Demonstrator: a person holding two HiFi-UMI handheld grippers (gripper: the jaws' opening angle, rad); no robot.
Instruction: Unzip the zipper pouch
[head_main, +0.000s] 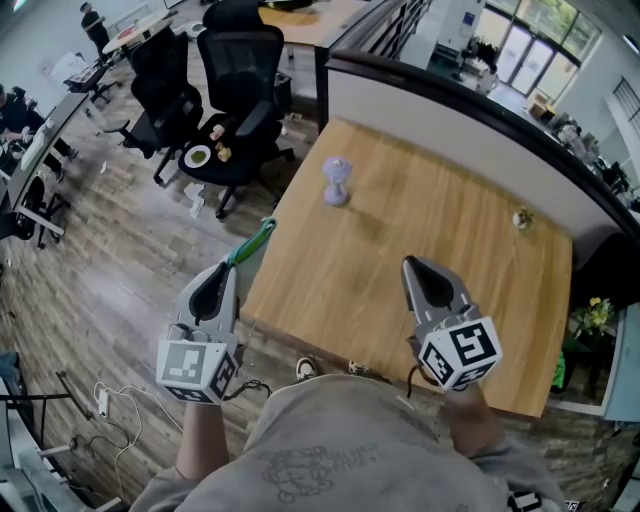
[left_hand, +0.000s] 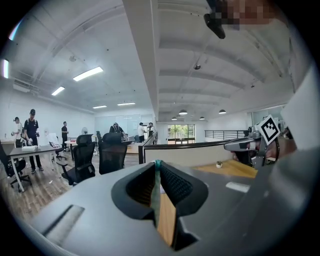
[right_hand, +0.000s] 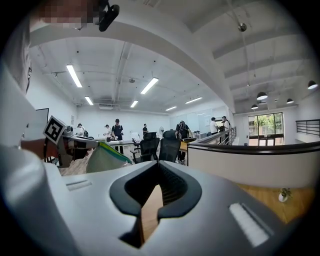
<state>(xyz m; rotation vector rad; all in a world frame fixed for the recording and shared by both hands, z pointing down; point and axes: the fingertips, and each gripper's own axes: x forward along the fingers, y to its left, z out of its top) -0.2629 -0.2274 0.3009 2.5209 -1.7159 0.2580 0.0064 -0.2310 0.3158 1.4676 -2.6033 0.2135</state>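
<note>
The zipper pouch (head_main: 254, 241) is a thin, pale pouch with a green edge. It sticks out forward from my left gripper (head_main: 231, 266), just off the table's left edge. In the left gripper view its green edge (left_hand: 156, 176) runs as a narrow strip between the jaws, which are shut on it. The right gripper view shows the pouch (right_hand: 106, 157) at the left, held up edge-on. My right gripper (head_main: 409, 263) hovers over the near part of the wooden table (head_main: 450, 240). It is shut with nothing between its jaws and is well apart from the pouch.
A small lilac desk fan (head_main: 337, 181) stands on the table's far left part. A tiny pale object (head_main: 521, 217) sits near the far right edge against the partition (head_main: 470, 110). Black office chairs (head_main: 235, 70) stand on the floor beyond the left corner.
</note>
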